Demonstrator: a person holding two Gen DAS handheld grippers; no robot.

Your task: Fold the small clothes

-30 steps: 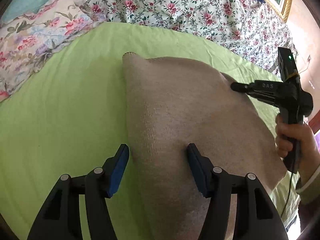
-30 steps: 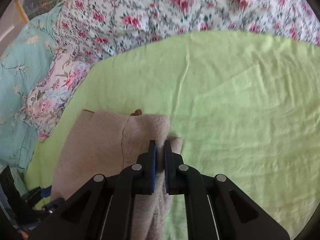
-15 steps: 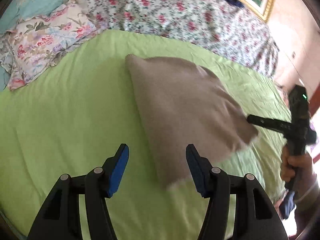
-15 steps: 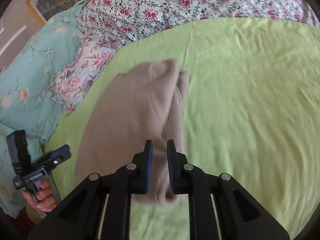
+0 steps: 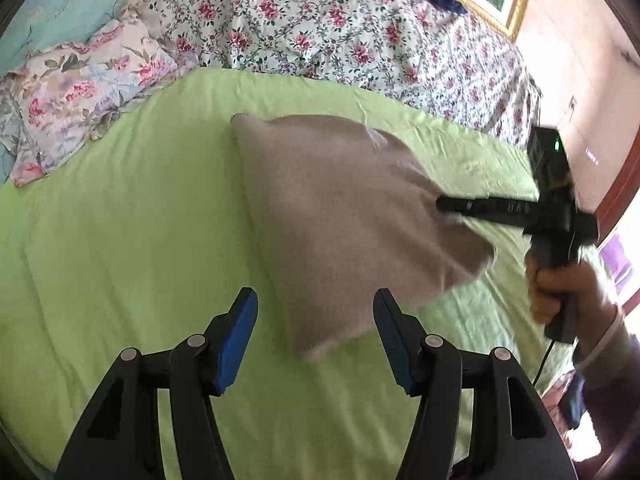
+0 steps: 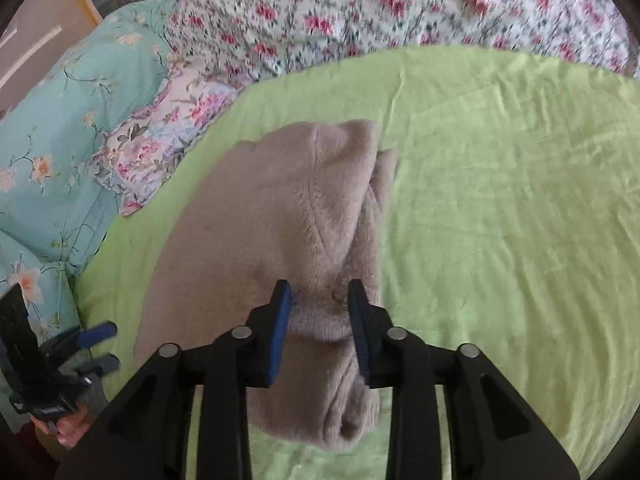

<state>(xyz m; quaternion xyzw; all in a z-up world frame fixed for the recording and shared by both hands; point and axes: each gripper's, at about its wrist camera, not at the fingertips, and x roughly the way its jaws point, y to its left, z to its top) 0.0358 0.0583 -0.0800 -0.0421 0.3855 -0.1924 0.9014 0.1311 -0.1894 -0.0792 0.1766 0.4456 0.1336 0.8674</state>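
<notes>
Beige garment folded on green sheet.
We noted right gripper jaws just opening, cloth loose between them; left gripper apart, holding nothing.

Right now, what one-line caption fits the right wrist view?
Right gripper, jaws just opening, straddles the folded beige garment on the green sheet.

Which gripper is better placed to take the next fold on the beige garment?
Probably the right. The right gripper straddles the near edge of the beige garment, its jaws having just been opening, parted around the fabric. The left gripper hangs open off the garment's near corner over the green sheet.
</notes>
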